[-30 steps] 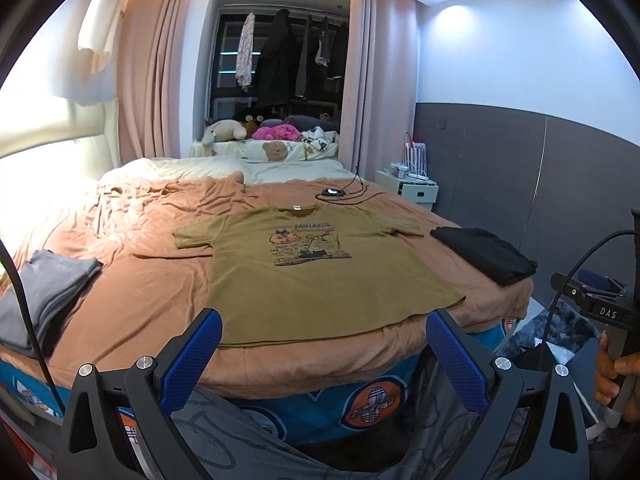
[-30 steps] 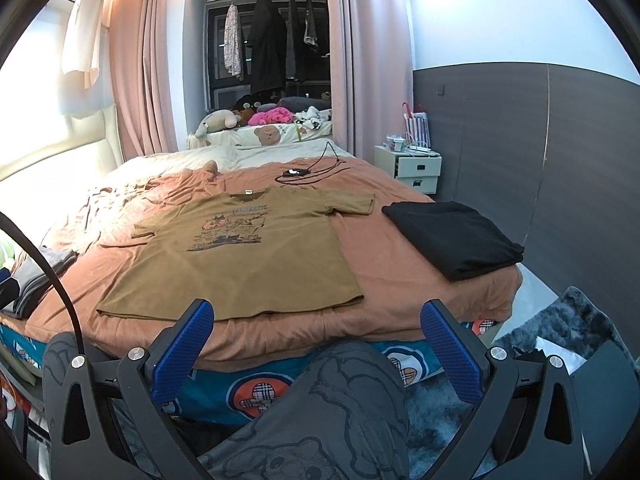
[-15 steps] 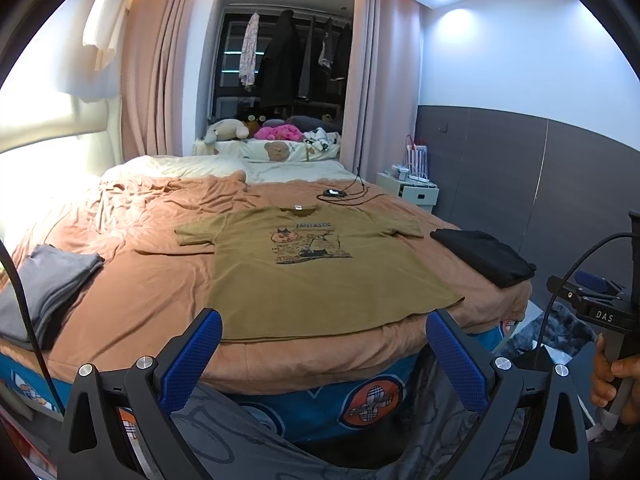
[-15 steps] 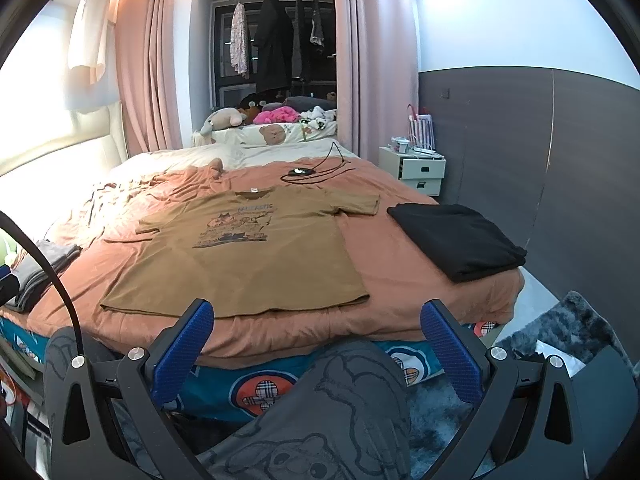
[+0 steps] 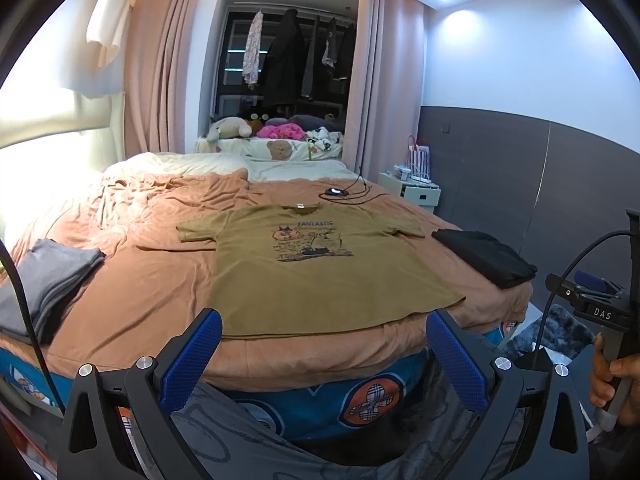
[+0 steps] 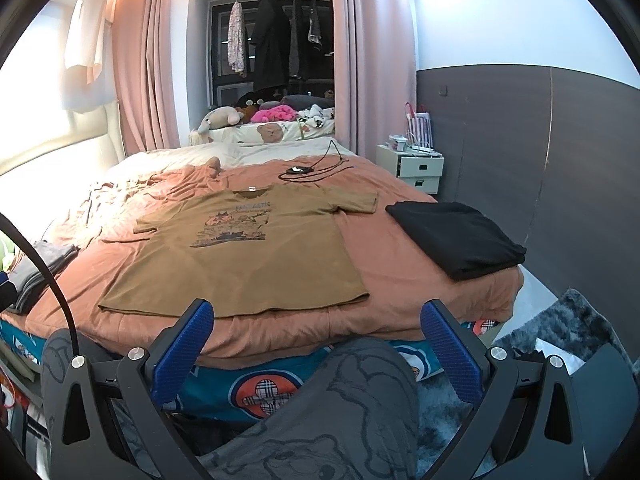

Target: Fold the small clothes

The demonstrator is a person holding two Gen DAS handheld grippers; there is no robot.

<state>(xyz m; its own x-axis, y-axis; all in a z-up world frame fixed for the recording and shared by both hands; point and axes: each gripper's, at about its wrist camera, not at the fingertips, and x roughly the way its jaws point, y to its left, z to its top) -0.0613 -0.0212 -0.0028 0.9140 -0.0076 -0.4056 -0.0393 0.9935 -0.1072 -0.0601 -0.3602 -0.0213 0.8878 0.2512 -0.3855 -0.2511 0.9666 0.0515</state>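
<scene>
An olive-brown T-shirt [image 5: 320,272] with a printed picture lies flat and face up on the orange bedspread [image 5: 132,280], hem toward me; the right wrist view shows the T-shirt [image 6: 248,256] too. My left gripper [image 5: 324,340] hangs open off the bed's near edge, just short of the hem, nothing between its blue pads. My right gripper [image 6: 316,332] is open as well, held below the hem's right part, above a person's knee [image 6: 352,392]. The right gripper's handle [image 5: 612,320] and the hand on it show at the left view's right edge.
A folded grey garment [image 5: 48,280] rests at the bed's left edge. A folded black garment [image 6: 456,236] lies at the right edge. A black cable and device [image 6: 308,168] sit beyond the collar. Pillows and soft toys [image 6: 260,120] are at the head; a white nightstand [image 6: 416,168] stands right.
Both views have risen and tilted slightly, so the bed sits a little lower in frame. The T-shirt has not moved and both grippers stay open.
</scene>
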